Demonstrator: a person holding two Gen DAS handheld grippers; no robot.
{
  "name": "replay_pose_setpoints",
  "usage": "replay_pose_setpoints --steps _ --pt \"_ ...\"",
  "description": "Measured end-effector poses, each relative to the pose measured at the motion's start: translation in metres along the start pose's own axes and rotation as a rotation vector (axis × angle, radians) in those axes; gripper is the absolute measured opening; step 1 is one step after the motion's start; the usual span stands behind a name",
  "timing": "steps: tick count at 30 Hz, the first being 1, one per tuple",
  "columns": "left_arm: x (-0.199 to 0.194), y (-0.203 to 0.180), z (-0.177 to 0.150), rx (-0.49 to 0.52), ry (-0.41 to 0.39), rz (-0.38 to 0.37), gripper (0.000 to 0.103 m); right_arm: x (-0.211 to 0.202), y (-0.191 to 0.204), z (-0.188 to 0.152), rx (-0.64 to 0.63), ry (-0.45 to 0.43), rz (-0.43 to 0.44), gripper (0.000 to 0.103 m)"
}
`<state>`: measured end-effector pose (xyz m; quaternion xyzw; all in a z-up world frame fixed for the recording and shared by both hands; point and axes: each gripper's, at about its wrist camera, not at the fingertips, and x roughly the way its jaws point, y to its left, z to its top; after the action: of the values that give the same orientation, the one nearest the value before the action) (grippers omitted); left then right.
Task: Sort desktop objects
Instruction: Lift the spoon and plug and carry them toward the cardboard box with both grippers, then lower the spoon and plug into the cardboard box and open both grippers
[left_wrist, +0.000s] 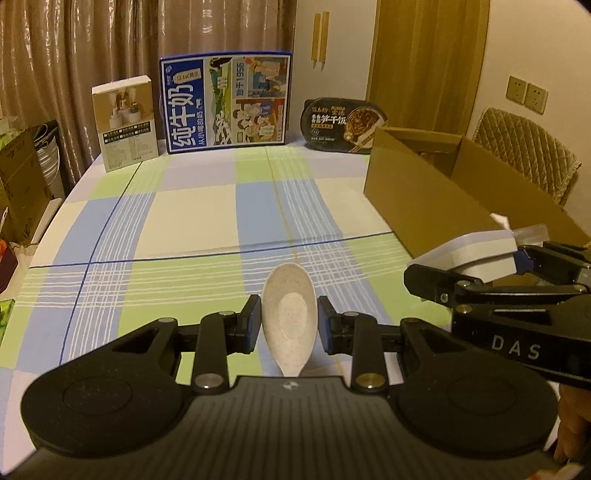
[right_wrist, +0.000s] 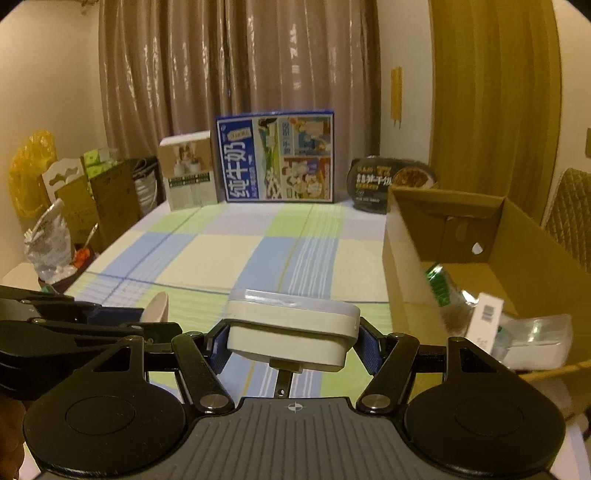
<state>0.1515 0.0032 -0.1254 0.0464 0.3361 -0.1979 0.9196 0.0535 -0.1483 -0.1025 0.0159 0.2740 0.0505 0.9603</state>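
left hand-held gripper (left_wrist: 289, 325) clamped on white spoon (left_wrist: 290, 317); right hand-held gripper (right_wrist: 291, 338) clamped on white plug adapter (right_wrist: 291, 328), beside cardboard box (right_wrist: 410, 280).

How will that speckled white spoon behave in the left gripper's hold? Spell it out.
The spoon looks like rigid glazed ceramic or melamine, so it probably won't flex. Its smooth curved bowl sits between the left gripper pads, so it may slip or pivot. It seems light, but could chip if dropped on the table.
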Motion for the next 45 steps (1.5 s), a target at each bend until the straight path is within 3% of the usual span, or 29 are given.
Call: replay_pose_setpoints --steps 12,21,29,36,42,45 --pt "-0.037 -0.035 0.02 0.025 -0.044 -0.032 0.027 -0.055 -0.029 0.023 0.038 -0.082 -0.027 0.064" --pt "-0.036 -0.084 0.055 0.043 -0.068 -0.137 0.027 -0.078 -0.09 0.041 0.068 -0.127 -0.117 0.064" --pt "-0.006 -0.138 0.099 -0.021 -0.057 -0.287 0.027 -0.071 -0.167 0.058 0.145 -0.137 -0.193 0.064" --pt "0.041 -0.164 0.126 -0.118 -0.031 -0.386 0.027 -0.056 -0.203 0.063 0.19 -0.127 -0.204 0.064" --pt "0.08 -0.175 0.134 -0.159 -0.003 -0.387 0.026 -0.036 -0.211 0.061 0.201 -0.102 -0.194 0.064" --pt "0.09 -0.173 0.134 -0.159 0.017 -0.337 0.041 -0.027 -0.212 0.058 0.205 -0.086 -0.184 0.064"
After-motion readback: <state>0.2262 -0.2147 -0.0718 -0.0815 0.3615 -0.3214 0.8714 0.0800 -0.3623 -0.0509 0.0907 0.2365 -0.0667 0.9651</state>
